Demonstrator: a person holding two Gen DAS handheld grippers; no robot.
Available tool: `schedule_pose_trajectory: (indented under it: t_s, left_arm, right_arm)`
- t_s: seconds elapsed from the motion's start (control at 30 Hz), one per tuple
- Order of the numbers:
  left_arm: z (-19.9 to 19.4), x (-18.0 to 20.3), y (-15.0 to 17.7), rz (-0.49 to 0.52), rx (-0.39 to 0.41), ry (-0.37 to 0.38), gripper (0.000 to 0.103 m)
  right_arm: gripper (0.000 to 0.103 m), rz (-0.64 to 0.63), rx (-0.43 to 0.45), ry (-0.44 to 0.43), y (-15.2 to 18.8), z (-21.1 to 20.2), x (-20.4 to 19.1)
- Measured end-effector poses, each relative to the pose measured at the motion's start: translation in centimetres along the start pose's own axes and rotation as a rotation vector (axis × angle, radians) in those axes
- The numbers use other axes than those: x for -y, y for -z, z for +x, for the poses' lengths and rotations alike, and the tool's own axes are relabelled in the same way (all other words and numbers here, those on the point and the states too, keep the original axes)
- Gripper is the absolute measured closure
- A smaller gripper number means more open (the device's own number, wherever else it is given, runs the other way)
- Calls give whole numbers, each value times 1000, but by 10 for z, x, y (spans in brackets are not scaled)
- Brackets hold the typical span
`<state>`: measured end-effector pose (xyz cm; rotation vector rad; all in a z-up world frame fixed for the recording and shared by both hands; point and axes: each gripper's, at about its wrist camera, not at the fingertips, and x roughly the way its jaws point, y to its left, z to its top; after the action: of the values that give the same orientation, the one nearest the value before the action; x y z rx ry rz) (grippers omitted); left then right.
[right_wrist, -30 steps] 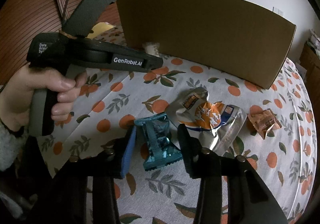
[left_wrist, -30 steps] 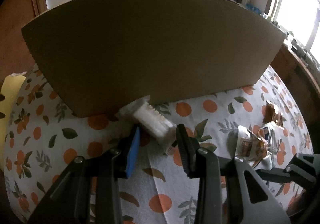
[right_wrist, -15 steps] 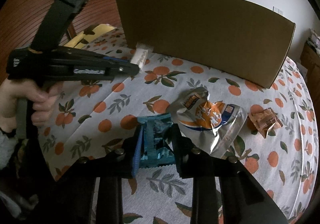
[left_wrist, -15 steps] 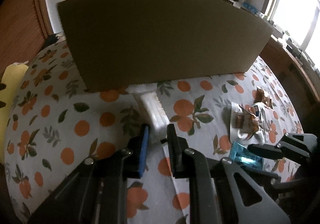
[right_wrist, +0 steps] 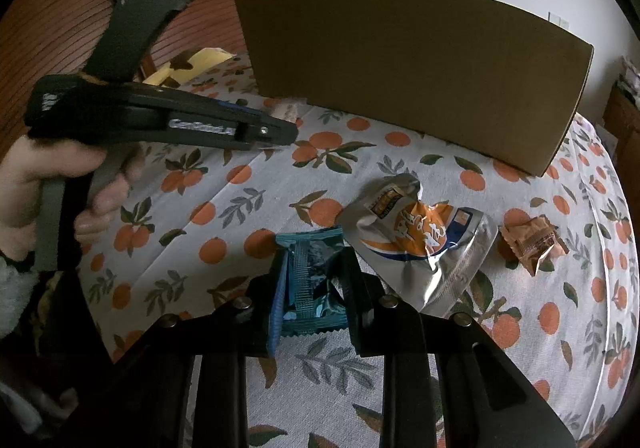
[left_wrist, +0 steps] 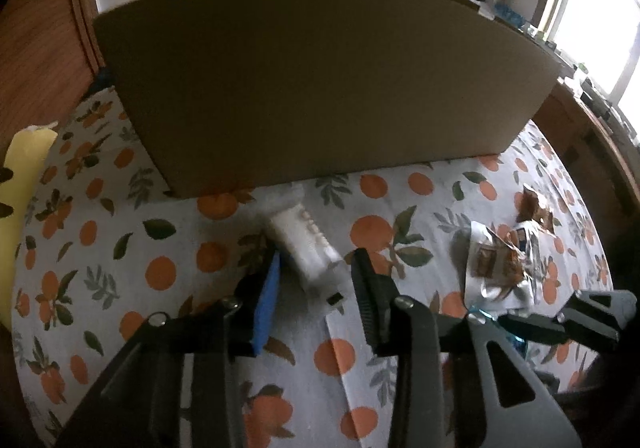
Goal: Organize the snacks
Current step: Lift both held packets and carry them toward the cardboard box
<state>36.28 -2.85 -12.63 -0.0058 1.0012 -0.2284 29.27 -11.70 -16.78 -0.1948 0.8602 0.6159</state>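
A white snack packet (left_wrist: 306, 248) lies on the orange-print tablecloth just in front of the tall cardboard box (left_wrist: 320, 87). My left gripper (left_wrist: 316, 280) is open, with the packet's near end between its jaws. My right gripper (right_wrist: 314, 280) is shut on a teal snack packet (right_wrist: 310, 276) resting on the cloth. A silver and orange pouch (right_wrist: 420, 236) lies right of it, and a small brown packet (right_wrist: 532, 242) farther right. The left gripper also shows in the right wrist view (right_wrist: 280, 131), near the box's left corner (right_wrist: 400, 67).
The cardboard box stands across the back of the table (right_wrist: 224, 187). A yellow cushion (left_wrist: 24, 175) sits past the table's left edge. A wooden door (right_wrist: 60, 7) is behind on the left, and a wooden cabinet (left_wrist: 592, 151) on the right under a window.
My left gripper closed toward the white packet, then opened wide again around it. My right gripper closed on the teal packet.
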Motion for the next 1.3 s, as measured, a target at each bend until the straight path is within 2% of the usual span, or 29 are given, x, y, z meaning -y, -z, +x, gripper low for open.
schedule_pose_trajectory:
  t_s: [0.23, 0.3, 0.33, 0.37, 0.77, 1.03, 1.3]
  left_arm:
    - [6, 3, -6, 19, 10, -35, 67]
    - [5, 3, -3, 23, 28, -33, 74]
    - [4, 3, -1, 26, 35, -31, 81]
    - [3, 5, 1, 28, 39, -33, 82]
    - [-27, 3, 21, 30, 87, 42, 83]
    - [-70, 6, 22, 57, 163, 73, 83]
    - [-95, 22, 16, 89, 207, 111, 83]
  right_arm:
    - [79, -1, 1, 0, 0, 0, -1]
    - [80, -3, 2, -2, 0, 0, -1]
    - [80, -3, 3, -3, 0, -1, -2]
    - [81, -2, 7, -3, 1, -1, -2]
    - [82, 53, 67, 1, 2, -16, -2]
    - [82, 62, 147, 41, -6, -46, -8]
    - [82, 56, 210, 65, -19, -72, -7]
